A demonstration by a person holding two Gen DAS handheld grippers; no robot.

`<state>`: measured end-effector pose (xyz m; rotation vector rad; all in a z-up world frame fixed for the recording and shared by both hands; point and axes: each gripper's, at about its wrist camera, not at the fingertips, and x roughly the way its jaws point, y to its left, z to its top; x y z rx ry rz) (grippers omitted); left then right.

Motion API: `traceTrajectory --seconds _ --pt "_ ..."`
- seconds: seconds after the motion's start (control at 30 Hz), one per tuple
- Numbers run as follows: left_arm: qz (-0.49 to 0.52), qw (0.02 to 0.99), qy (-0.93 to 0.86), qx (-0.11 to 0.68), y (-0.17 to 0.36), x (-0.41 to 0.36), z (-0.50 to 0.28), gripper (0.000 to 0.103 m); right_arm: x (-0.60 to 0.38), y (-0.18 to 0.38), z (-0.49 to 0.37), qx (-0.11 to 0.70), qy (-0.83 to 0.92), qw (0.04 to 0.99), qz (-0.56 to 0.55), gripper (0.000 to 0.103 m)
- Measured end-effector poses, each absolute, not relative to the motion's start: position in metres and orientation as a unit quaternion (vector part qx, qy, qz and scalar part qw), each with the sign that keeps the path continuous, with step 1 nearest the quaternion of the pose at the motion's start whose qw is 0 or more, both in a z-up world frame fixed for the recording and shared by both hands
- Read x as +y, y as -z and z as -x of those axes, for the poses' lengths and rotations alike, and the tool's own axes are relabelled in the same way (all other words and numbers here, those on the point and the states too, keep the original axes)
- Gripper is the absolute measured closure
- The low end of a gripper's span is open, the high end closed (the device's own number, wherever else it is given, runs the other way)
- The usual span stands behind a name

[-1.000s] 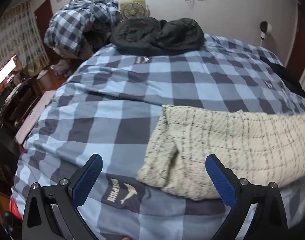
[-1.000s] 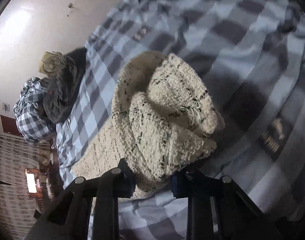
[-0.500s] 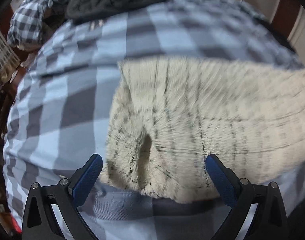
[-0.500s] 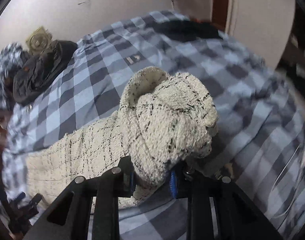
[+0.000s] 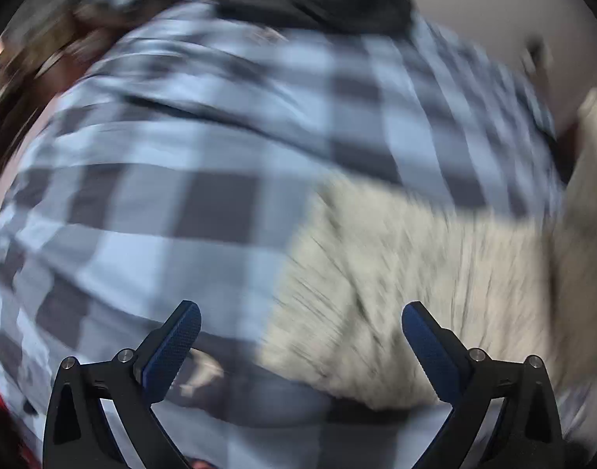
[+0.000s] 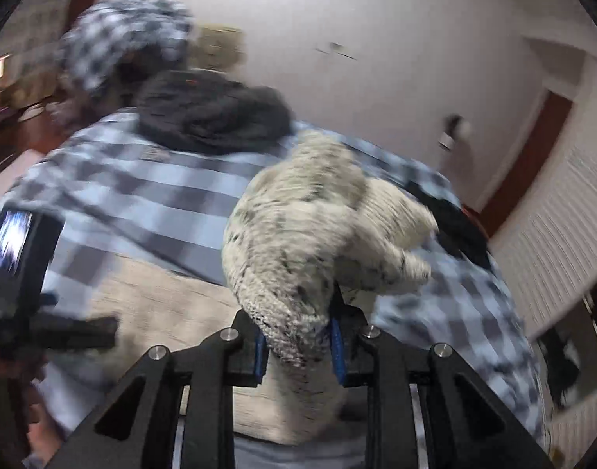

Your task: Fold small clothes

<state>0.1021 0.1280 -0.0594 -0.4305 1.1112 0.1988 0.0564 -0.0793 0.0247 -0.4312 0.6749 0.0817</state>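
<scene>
A bunched end of a cream tweed-knit garment [image 6: 310, 234] is pinched between the pressed pads of the right tongs [image 6: 298, 346] and held up off the bed, so that this end can, by the look of it, be carried over the part lying flat. The rest of the garment [image 5: 396, 273] is spread on the blue-and-grey checked duvet [image 5: 189, 179], just ahead of the left tongs [image 5: 298, 336] and reaching toward their right-hand pad. The left tongs are spread wide with nothing between their pads, poised above the near edge of the cloth, seemingly to pin or take the free corner while the fold is laid. Beyond both tongs, at the far side of the bed, a dark padded jacket [image 6: 212, 113] and a heap of checked cloth [image 6: 122, 39] are left piled, clear of the folding space. Both views are blurred, so fine detail of the weave cannot be read.
</scene>
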Motion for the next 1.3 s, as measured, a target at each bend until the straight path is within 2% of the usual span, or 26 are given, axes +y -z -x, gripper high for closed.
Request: traceTrajectory --seconds 0.13,0.3,0.4,0.5,0.53,0.6,0.93,1.03,1.13,1.3 --pt "0.285 0.809 -0.182 0.480 0.051 0.197 -0.076 0.000 -0.025 -0.008 -0.061 0.347 -0.112 0.908 0.207 0.081" --pt "0.327 0.795 -0.209 0.467 0.053 0.232 -0.060 0.000 0.020 0.060 -0.067 0.407 -0.169 0.874 0.205 0.080" --pt "0.309 0.808 -0.206 0.457 0.048 0.224 -0.065 0.000 0.044 0.118 -0.064 0.413 -0.185 0.846 0.282 0.079" --pt "0.292 0.826 -0.171 0.450 0.040 0.206 -0.069 0.000 0.047 0.139 -0.045 0.368 -0.200 0.837 0.351 0.074" --pt "0.285 0.830 -0.160 0.451 0.038 0.201 -0.071 0.000 0.045 0.134 -0.040 0.362 -0.207 0.837 0.356 0.067" --pt "0.273 0.834 -0.156 0.453 0.035 0.195 -0.075 0.000 0.036 0.126 -0.038 0.371 -0.238 0.832 0.336 0.062" --pt "0.302 0.829 -0.160 0.442 0.035 0.204 -0.072 0.000 -0.055 0.032 -0.075 0.487 -0.310 0.812 0.084 0.062" --pt "0.287 0.836 -0.159 0.440 0.032 0.197 -0.074 0.000 -0.072 0.038 -0.086 0.511 -0.307 0.802 0.028 0.061" --pt "0.270 0.841 -0.164 0.440 0.030 0.193 -0.073 0.000 -0.068 0.069 -0.098 0.538 -0.296 0.789 0.013 0.061" --pt "0.277 0.837 -0.173 0.439 0.034 0.198 -0.068 0.000 -0.023 0.080 -0.090 0.531 -0.280 0.798 0.044 0.059"
